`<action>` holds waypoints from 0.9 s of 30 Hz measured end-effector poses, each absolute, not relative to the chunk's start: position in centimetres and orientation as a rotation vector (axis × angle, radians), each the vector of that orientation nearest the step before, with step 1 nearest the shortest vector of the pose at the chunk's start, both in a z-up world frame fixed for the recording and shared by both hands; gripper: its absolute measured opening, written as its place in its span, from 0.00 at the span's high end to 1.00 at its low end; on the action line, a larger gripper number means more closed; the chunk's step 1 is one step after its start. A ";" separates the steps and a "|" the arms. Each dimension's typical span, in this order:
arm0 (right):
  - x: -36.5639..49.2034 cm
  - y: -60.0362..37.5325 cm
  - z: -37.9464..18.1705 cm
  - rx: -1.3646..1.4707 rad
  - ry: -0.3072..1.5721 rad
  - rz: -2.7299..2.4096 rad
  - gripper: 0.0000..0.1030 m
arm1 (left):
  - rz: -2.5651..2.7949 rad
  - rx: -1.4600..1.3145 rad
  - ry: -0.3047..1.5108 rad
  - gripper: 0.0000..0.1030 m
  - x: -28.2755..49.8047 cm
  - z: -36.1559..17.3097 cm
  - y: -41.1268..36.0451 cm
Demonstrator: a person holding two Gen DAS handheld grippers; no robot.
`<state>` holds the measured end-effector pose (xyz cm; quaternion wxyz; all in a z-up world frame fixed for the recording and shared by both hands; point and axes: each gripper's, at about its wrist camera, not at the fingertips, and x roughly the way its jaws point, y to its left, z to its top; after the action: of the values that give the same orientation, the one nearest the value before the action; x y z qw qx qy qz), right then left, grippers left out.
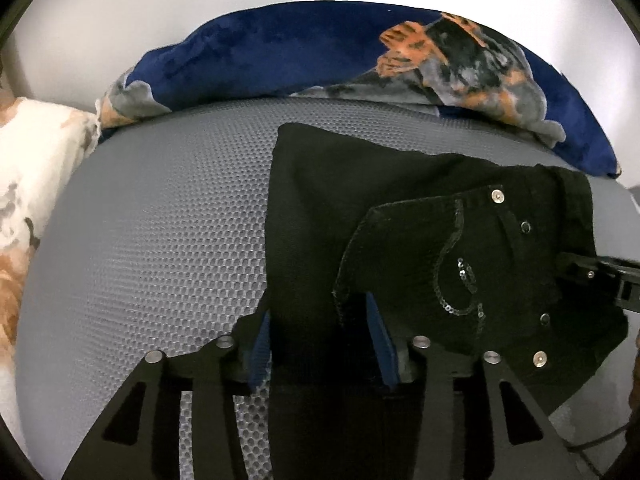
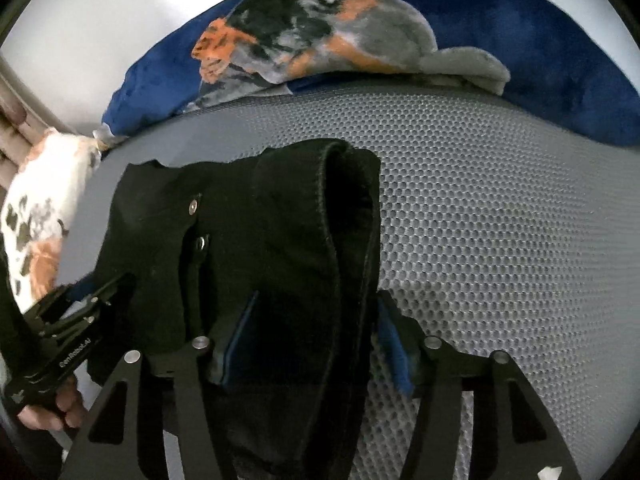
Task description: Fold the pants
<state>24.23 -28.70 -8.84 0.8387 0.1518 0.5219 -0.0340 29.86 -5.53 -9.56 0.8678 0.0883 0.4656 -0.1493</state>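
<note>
The jaws of the left gripper (image 1: pixel 322 336) stand spread with black denim pants (image 1: pixel 420 248) lying between them, the blue pads clear of the cloth. The right gripper (image 2: pixel 316 332) likewise has its jaws parted around a thick fold of the pants. The pants rest folded on a grey honeycomb-textured mattress (image 1: pixel 160 240), near a blue plush blanket (image 1: pixel 260 52).

Quantities: one pair of black pants (image 1: pixel 400 208), two grippers, left (image 1: pixel 320 344) and right (image 2: pixel 316 328), one blue blanket (image 1: pixel 256 60), one grey mesh surface (image 1: pixel 160 220).
</note>
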 end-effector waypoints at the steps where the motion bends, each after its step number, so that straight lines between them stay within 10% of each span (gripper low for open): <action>1: 24.0 -28.5 -8.7 0.311 1.106 -0.080 0.48 | -0.305 0.195 0.972 0.50 29.7 -9.5 -5.5; 27: 10.3 -23.0 -3.9 0.211 1.030 -0.139 0.31 | -0.219 0.181 0.952 0.32 15.0 -4.6 -0.4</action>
<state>10.28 -23.00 -3.93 0.8628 0.1005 0.4911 -0.0661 15.01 -0.41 -4.57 0.8791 0.0866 0.4568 -0.1048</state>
